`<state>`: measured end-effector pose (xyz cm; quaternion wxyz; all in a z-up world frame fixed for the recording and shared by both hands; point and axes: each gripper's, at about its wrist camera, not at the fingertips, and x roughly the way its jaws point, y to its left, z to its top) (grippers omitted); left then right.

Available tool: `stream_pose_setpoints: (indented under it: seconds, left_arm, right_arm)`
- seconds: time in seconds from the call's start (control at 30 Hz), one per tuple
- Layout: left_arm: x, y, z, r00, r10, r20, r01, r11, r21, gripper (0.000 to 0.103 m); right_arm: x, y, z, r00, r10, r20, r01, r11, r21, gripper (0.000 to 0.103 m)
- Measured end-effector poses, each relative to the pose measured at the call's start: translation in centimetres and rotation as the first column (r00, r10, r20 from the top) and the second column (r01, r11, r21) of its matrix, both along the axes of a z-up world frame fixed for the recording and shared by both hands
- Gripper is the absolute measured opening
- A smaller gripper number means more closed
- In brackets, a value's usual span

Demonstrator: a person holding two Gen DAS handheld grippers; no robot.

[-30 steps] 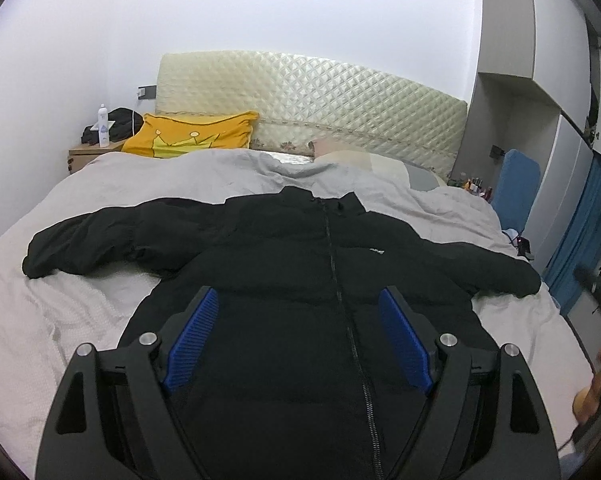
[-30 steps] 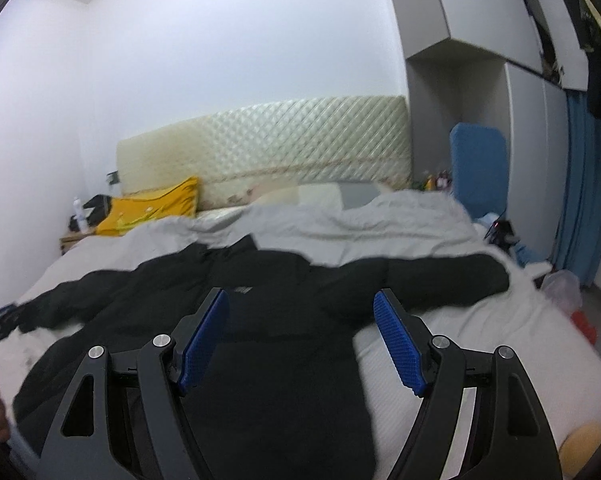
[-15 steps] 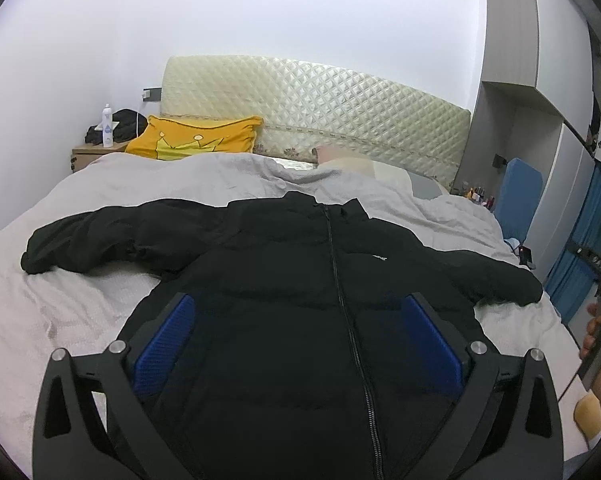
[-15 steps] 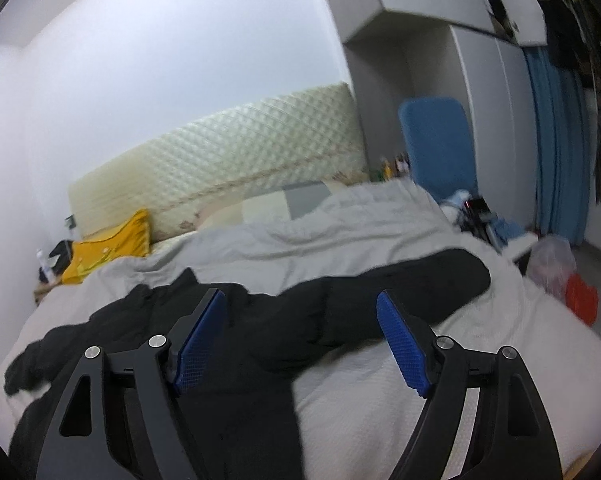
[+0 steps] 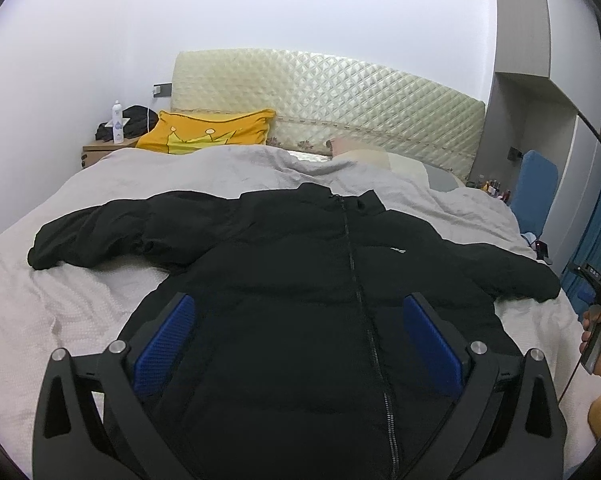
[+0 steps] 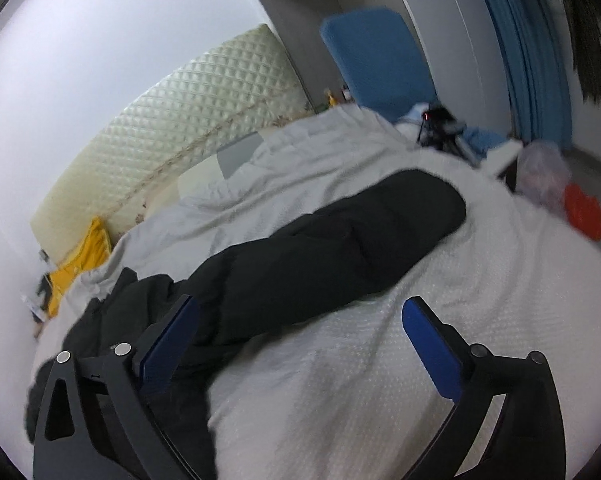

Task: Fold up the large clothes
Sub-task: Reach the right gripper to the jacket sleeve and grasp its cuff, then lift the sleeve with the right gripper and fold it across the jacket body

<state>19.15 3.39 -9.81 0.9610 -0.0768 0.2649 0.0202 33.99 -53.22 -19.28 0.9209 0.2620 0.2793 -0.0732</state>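
The left gripper (image 5: 296,340) hangs above the lower front of the black puffer jacket (image 5: 300,280), jaws spread wide and holding nothing; the right gripper (image 6: 300,340) is likewise wide apart and empty, poised over the jacket's outstretched sleeve (image 6: 340,248); the jacket lies face up, zipped, sleeves spread, on the pale bedspread (image 5: 60,312); a small white chest logo (image 5: 397,249) is too small to read; a yellow pillow (image 5: 208,136) leans by the quilted headboard (image 5: 340,108).
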Motion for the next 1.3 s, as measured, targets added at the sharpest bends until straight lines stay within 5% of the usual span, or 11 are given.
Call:
stream_pose_setpoints:
  seconds: [0.13,0.27,0.67,0.93,0.97,1.03,1.07,1.2,1.3]
  left_arm:
    - [0.8,-0.1,-0.8,1.0,0.018,-0.024,-0.018,1.0,-0.005,0.103]
    - [1.9,-0.6,-1.8,0.997,0.033,-0.067,-0.033,0.999,-0.001,0.103]
    - [4.4,-0.7,-3.7,0.993,0.058,-0.108,-0.056,0.998,0.022,0.103]
    - [6.3,-1.1,-5.2,0.987,0.07,-0.143,-0.067,0.997,0.027,0.103]
    - [6.6,-1.2,-5.3,0.987,0.071,-0.146,-0.067,0.997,0.035,0.103]
    - [7.0,-1.4,-5.4,0.985,0.075,-0.153,-0.067,0.996,0.058,0.102]
    - [7.1,-1.4,-5.4,0.985,0.08,-0.152,-0.07,0.995,0.068,0.103]
    - [6.9,-1.3,-5.2,0.985,0.095,-0.143,-0.083,0.992,0.093,0.102]
    - [6.7,-1.1,-5.0,0.985,0.104,-0.138,-0.091,0.991,0.098,0.102]
  right_arm:
    - [0.9,-4.0,-3.4,0.999,-0.037,-0.013,0.039,0.988,0.149,0.102]
    - [1.0,-8.9,-7.6,0.994,-0.11,0.02,0.094,0.918,0.385,0.102]
    - [7.2,-14.8,-12.3,0.983,-0.164,0.078,0.117,0.901,0.417,0.102]
    - [13.5,-12.4,-12.8,0.988,-0.073,0.135,0.02,0.935,0.355,0.096]
    - [14.1,-11.9,-12.7,0.987,-0.066,0.146,0.011,0.938,0.347,0.092]
    - [14.5,-12.0,-12.8,0.984,-0.078,0.158,0.015,0.93,0.368,0.046]
    - [14.6,-12.5,-13.1,0.984,-0.102,0.147,0.036,0.918,0.395,0.037]
    - [13.8,-12.8,-12.4,0.981,-0.139,0.139,0.081,0.93,0.358,0.017]
    - [12.3,-12.7,-10.8,0.97,-0.188,0.152,0.131,0.938,0.322,0.011]
